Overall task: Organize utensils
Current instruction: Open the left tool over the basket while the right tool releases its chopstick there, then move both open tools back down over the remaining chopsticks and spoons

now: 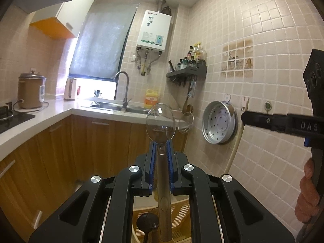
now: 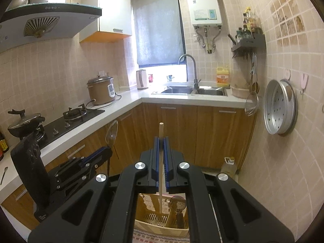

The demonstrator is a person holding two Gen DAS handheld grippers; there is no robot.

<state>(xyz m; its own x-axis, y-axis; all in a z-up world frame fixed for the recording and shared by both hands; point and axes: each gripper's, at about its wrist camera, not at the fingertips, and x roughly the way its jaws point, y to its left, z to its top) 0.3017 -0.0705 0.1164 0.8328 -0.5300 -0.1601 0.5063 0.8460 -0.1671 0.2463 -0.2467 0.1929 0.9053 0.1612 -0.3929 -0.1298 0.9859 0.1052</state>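
Note:
My left gripper (image 1: 161, 144) is shut on the handle of a clear plastic spoon (image 1: 160, 121), whose bowl stands up past the blue pads. In the right wrist view the same gripper (image 2: 107, 151) and spoon (image 2: 112, 132) appear at the lower left. My right gripper (image 2: 161, 139) is shut on a thin wooden chopstick (image 2: 161, 130) that runs straight between its jaws. From the left wrist view that gripper (image 1: 246, 118) reaches in from the right with the chopstick (image 1: 235, 147) crossing it. Below both grippers sits a beige slatted basket (image 2: 162, 229) holding a wooden spatula (image 2: 177, 204) and a dark ladle (image 1: 146, 221).
An L-shaped white counter (image 2: 129, 99) carries a hob (image 2: 75, 115), a wok (image 2: 24, 123), a rice cooker (image 2: 101, 91), a sink (image 2: 194, 91) and a metal spoon (image 2: 4, 174). A steamer tray (image 2: 280, 107) and a utensil rack (image 2: 249, 44) hang on the right wall. An oil bottle (image 2: 228, 166) stands on the floor.

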